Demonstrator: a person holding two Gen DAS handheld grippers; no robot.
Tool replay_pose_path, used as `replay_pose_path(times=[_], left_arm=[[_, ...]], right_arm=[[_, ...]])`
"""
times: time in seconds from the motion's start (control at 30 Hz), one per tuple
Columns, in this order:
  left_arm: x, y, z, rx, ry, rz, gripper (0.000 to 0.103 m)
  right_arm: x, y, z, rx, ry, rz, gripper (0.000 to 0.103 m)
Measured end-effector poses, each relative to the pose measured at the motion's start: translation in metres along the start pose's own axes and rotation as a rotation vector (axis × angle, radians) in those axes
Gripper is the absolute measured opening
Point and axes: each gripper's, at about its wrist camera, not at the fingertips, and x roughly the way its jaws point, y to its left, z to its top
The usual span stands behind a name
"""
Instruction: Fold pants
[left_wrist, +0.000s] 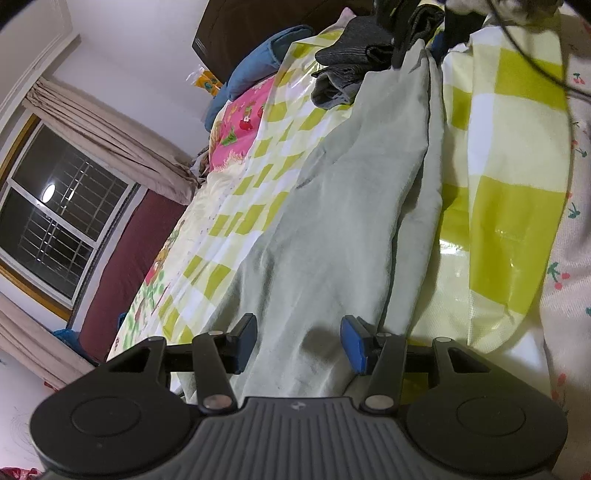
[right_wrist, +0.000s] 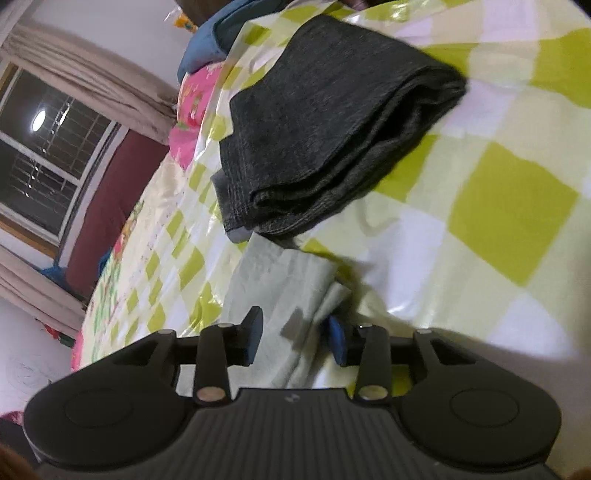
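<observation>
Pale green pants (left_wrist: 343, 206) lie stretched along the green-and-white checked sheet (left_wrist: 509, 229) on the bed. My left gripper (left_wrist: 299, 345) is open, its jaws either side of the near end of the pants, not closed on the cloth. In the right wrist view the other end of the pale green pants (right_wrist: 284, 295) lies between the open jaws of my right gripper (right_wrist: 295, 341). The right gripper shows in the left wrist view as a dark shape (left_wrist: 402, 33) at the far end of the pants.
A folded dark grey garment (right_wrist: 325, 122) lies on the checked sheet (right_wrist: 509, 206) just beyond the right gripper; it also shows in the left wrist view (left_wrist: 354, 62). A blue pillow (left_wrist: 255, 70), pink bedding (left_wrist: 243, 122), a window (left_wrist: 55, 218) and curtains lie left. A cable (left_wrist: 535, 62) hangs right.
</observation>
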Motion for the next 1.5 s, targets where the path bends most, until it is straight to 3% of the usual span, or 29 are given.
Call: replay_pose_path(times=[0.13,0.17,0.2,0.3,0.37,0.43,0.5,0.53,0.6,0.63,0.73,0.83,0.9,0.97,1.0,1.1,1.23,1.33,1.37,1.4,1.5], left_arm=[[0.001,-0.001,0.000,-0.005,0.000,-0.001,0.064],[0.001,-0.001,0.000,0.000,0.002,-0.001,0.064],[0.002,-0.002,0.000,0.006,0.003,0.000,0.064],[-0.001,0.002,0.003,0.008,0.000,-0.003,0.064],[-0.007,0.007,0.007,-0.021,-0.017,-0.008,0.064],[-0.011,0.007,0.009,-0.046,-0.020,-0.040,0.066],[-0.008,0.000,0.009,-0.077,0.004,-0.095,0.066],[-0.006,-0.006,0.008,-0.068,0.005,-0.095,0.066],[-0.010,-0.013,0.006,-0.031,-0.006,-0.068,0.066],[-0.013,-0.011,0.005,-0.033,-0.003,-0.075,0.066],[-0.029,0.002,-0.008,-0.056,0.003,-0.084,0.067],[-0.043,0.022,-0.030,-0.113,0.021,-0.022,0.067],[-0.048,0.037,-0.045,-0.169,0.047,0.027,0.068],[-0.048,0.049,-0.059,-0.195,0.066,0.098,0.068],[-0.045,0.054,-0.066,-0.206,0.081,0.130,0.068],[-0.037,0.067,-0.089,-0.259,0.129,0.186,0.068],[-0.028,0.081,-0.120,-0.318,0.194,0.233,0.069],[-0.028,0.092,-0.136,-0.378,0.201,0.231,0.079],[-0.028,0.095,-0.140,-0.393,0.197,0.229,0.082],[-0.029,0.097,-0.143,-0.405,0.191,0.228,0.084],[-0.030,0.100,-0.152,-0.433,0.186,0.236,0.087]], right_arm=[[0.008,0.003,-0.002,-0.016,0.000,-0.018,0.035],[0.009,0.004,-0.003,-0.027,-0.005,-0.017,0.029],[0.011,0.004,-0.004,-0.032,-0.002,-0.010,0.004],[0.007,0.003,0.002,0.042,0.021,0.085,0.005],[-0.024,0.010,0.010,0.034,-0.068,0.184,0.004],[-0.053,0.012,0.015,-0.002,-0.129,0.222,0.004],[-0.066,0.003,0.013,-0.038,-0.166,0.142,0.004],[-0.062,-0.005,0.012,-0.057,-0.153,0.060,0.005],[-0.042,-0.027,0.008,-0.050,-0.059,-0.109,0.007],[-0.037,-0.035,0.004,-0.034,-0.024,-0.133,0.009],[-0.065,-0.029,-0.002,-0.045,-0.129,-0.116,0.016],[-0.094,-0.004,-0.007,-0.196,-0.255,-0.203,0.017],[-0.106,0.028,-0.015,-0.329,-0.288,-0.171,0.017],[-0.098,0.071,-0.032,-0.466,-0.220,-0.045,0.017],[-0.085,0.092,-0.043,-0.520,-0.145,0.032,0.017],[-0.022,0.156,-0.089,-0.592,0.161,0.281,0.017],[0.073,0.233,-0.165,-0.651,0.442,0.437,0.017],[0.135,0.264,-0.196,-0.657,0.617,0.482,0.015],[0.151,0.268,-0.204,-0.664,0.626,0.444,0.014],[0.166,0.271,-0.206,-0.688,0.610,0.384,0.003],[0.189,0.263,-0.184,-0.600,0.520,0.329,0.003]])
